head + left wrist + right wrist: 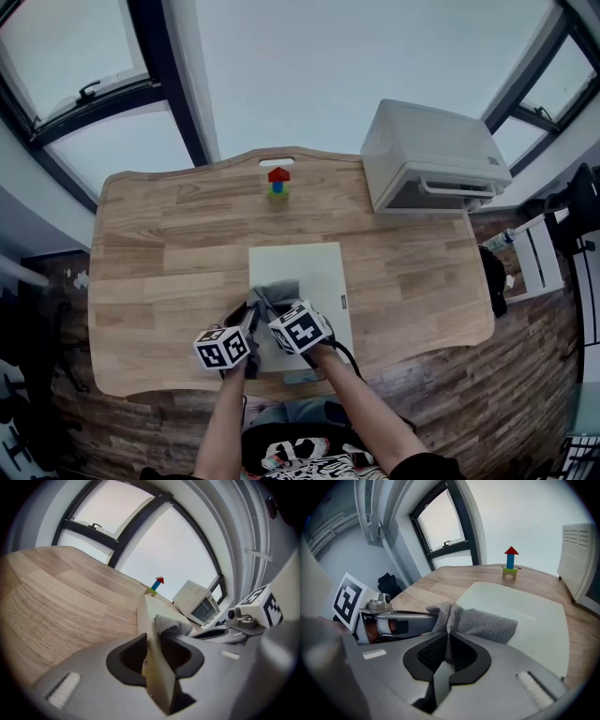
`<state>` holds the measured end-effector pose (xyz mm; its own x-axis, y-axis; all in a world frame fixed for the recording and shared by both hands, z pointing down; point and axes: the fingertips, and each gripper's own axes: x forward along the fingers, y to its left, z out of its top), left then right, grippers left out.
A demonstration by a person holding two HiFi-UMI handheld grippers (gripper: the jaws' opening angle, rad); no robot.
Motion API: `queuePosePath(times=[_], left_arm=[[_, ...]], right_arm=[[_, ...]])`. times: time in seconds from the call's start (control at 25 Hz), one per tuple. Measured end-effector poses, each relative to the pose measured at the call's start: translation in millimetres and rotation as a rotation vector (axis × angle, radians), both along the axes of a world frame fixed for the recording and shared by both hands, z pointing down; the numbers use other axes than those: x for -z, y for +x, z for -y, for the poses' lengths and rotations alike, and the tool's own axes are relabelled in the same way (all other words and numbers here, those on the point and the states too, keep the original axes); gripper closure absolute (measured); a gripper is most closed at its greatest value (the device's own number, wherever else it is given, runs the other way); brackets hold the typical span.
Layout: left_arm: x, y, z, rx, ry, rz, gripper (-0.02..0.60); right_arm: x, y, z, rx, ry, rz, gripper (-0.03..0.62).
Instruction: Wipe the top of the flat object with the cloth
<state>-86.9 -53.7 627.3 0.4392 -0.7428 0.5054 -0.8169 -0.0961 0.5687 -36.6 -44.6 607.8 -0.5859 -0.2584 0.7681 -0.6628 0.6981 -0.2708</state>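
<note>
A pale flat board [309,272] lies on the wooden table [150,281] near its front edge. My left gripper [246,336] is shut on the board's near left edge [151,639]; the board runs edge-on between its jaws. A grey cloth [272,298] lies bunched on the near part of the board [525,616]. My right gripper [275,319] is shut on the cloth [473,620], pinching a fold of it between the pads. The cloth [171,623] shows just right of the board's edge in the left gripper view, with the right gripper [211,633] beside it.
A small toy block tower [278,182] with a red top stands at the table's far edge. A white box-like appliance [431,155] sits on the far right corner. Windows surround the table; dark gear lies on the floor at right.
</note>
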Motion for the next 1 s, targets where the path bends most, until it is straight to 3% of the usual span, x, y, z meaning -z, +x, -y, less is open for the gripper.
queuePosePath(times=[1.0], left_arm=[[1.5, 0.4, -0.2, 0.017, 0.063, 0.002, 0.428]], right_arm=[[-1.6, 9.8, -58.5, 0.033, -0.049, 0.017, 0.585]])
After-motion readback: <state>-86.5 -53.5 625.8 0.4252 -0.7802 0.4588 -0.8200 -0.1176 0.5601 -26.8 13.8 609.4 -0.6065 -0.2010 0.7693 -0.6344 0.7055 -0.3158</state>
